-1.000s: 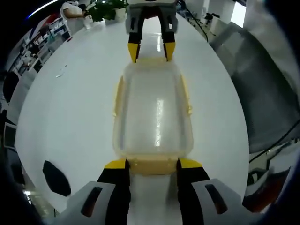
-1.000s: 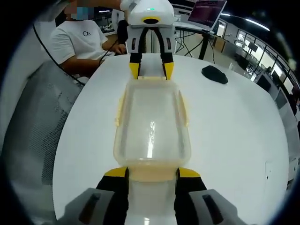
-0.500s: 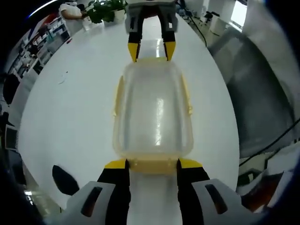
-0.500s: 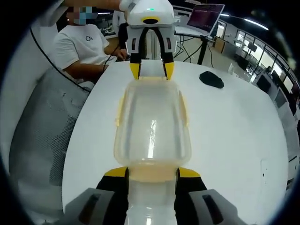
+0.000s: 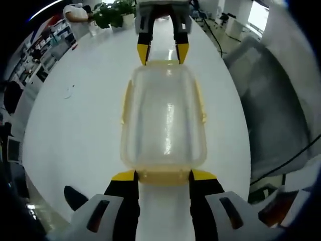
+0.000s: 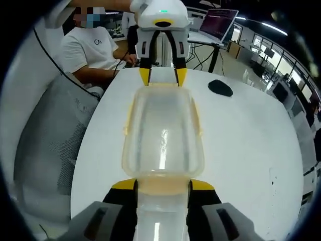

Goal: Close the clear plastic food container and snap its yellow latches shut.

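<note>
In the left gripper view, the left gripper has its two yellow-tipped fingers set moderately apart, one on each side of the yellow latch at the near end of the clear plastic container. The fingertips sit right against that end; whether they press the latch or only flank it cannot be told. At the container's far end the right gripper comes in from above, its fingers about as far apart, with the tips at the far rim.

In the right gripper view the arrangement is mirrored: the right gripper brackets the near yellow latch with its fingers spread to the latch's width, and the left gripper meets the opposite end.

The container lies lengthwise between the two grippers, lid on, with yellow side latches along its long edges, over a white table. A dark mouse-like object sits on the table well apart. A seated person in a white shirt is at the table's far edge, with a laptop behind.
</note>
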`<action>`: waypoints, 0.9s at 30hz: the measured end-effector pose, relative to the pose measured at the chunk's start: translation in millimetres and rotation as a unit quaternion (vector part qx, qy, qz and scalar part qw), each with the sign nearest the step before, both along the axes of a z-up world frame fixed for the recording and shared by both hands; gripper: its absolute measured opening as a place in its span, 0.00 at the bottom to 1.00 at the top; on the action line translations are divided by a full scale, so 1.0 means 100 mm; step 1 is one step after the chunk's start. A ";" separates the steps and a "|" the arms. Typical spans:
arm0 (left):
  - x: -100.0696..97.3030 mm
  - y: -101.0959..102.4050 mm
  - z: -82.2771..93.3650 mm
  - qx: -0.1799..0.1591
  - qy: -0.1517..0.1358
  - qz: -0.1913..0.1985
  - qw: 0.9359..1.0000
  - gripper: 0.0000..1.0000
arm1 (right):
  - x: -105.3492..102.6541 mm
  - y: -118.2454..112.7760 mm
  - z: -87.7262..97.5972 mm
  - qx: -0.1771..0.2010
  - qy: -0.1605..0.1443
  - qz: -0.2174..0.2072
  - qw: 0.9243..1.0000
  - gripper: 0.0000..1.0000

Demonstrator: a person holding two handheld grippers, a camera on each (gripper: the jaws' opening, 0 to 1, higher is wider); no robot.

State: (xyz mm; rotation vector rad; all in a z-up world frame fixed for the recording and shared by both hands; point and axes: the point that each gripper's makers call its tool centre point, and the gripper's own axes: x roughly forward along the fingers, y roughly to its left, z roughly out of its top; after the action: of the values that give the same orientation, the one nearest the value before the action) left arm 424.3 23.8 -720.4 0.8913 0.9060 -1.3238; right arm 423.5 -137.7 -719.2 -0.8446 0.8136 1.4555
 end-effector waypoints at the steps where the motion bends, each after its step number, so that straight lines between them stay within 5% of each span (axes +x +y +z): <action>1: 0.00 -0.01 0.01 0.000 -0.001 0.000 1.000 0.37 | -0.01 -0.02 0.01 0.000 0.001 -0.001 1.000 0.36; 27: -0.06 -0.60 0.16 0.002 -0.006 0.000 1.000 0.37 | -0.09 -0.61 0.16 0.003 -0.007 0.000 1.000 0.37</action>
State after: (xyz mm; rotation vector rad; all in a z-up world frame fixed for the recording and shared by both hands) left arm 418.5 -36.4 -704.0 0.9003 0.9001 -1.3156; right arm 414.7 -198.5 -702.7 -0.8486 0.7981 1.4493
